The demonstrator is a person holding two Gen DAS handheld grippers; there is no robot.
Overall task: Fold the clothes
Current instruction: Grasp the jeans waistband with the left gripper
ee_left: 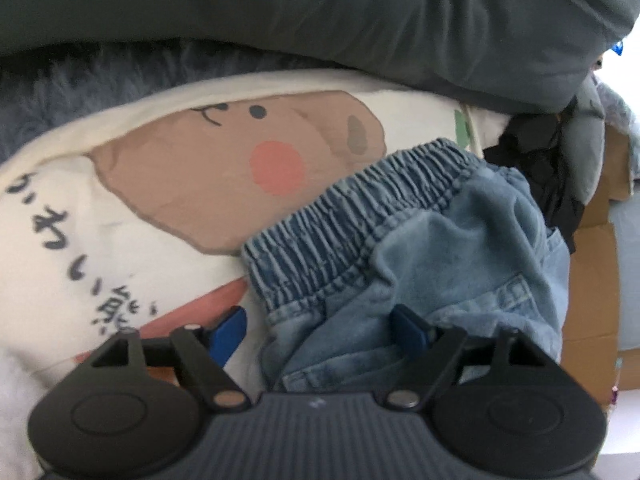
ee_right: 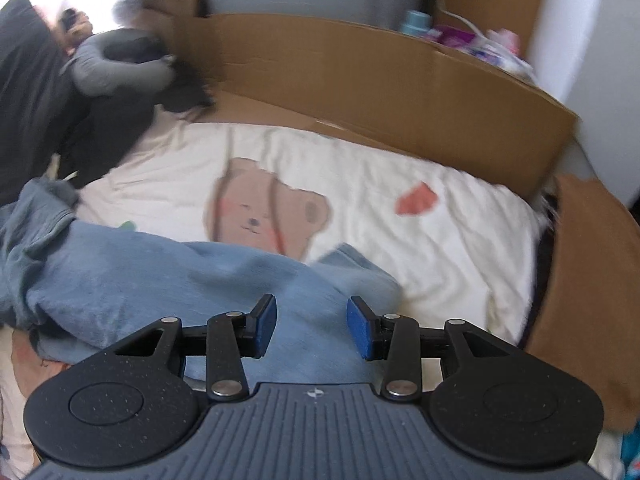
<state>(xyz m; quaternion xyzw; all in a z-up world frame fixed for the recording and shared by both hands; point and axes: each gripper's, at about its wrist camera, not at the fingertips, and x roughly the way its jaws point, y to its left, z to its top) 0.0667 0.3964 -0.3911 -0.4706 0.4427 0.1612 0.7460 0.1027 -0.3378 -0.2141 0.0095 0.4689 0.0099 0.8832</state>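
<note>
Ahead of the left gripper [ee_left: 320,330], denim shorts [ee_left: 420,232] are lying bunched on a cream bear-print blanket [ee_left: 100,200], waistband outermost; its jaws are standing wide apart, straddling the hem, probably to pinch an edge. Under the right gripper [ee_right: 312,326], also spread and gripping nothing, blue cloth [ee_right: 180,276] is sagging rumpled, with a cardboard box [ee_right: 360,80] behind.
</note>
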